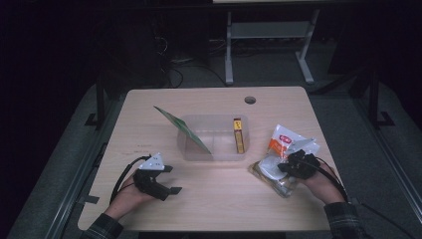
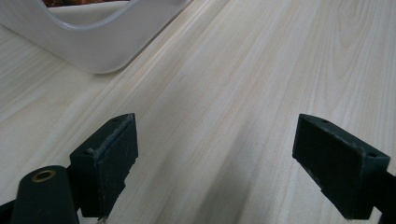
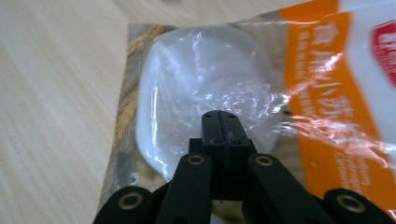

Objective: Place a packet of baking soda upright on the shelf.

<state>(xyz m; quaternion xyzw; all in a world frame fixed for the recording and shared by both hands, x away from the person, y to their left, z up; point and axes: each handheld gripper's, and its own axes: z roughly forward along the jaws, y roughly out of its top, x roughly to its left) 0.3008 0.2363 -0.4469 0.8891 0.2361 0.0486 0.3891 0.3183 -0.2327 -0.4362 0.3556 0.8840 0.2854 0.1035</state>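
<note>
On the counter: a clear plastic bin (image 1: 214, 142) stands at mid-table, with two food packets to its right, near the person's right hand.
Task's thing: a clear packet (image 3: 196, 93) with a pale, rounded white content, lying flat on the counter (image 1: 209, 199) at the right, partly under the right tool.
Neighbour: an orange-and-white packet (image 3: 327, 93) overlaps or touches the clear packet's far side; I cannot tell which lies on top.
Right tool (image 3: 219, 126): jaws pressed together over the clear packet; whether they pinch the film between them or merely rest shut on it, I cannot tell.
Left tool (image 2: 217, 158): jaws spread wide, nothing between them, held low over bare wood at the left front of the counter.
Key relation: the bin lies forward and to the left of the right tool, with the clear packet directly beneath that tool; the right hand is much the nearer one to both packets.
Long axis: the bin's long side runs left to right across the counter, so a packet carried from the right would cross its short right wall first.
Bin contents: a yellow-and-brown bar-like box (image 1: 239, 134) lies along the right end, and a green flat packet (image 1: 181, 129) leans over the left rim, tilted, partly inside.
Free room: the bin's middle looks unoccupied.
Left tool's outlook: the bin's rounded near corner (image 2: 100, 32) shows just ahead of it.
</note>
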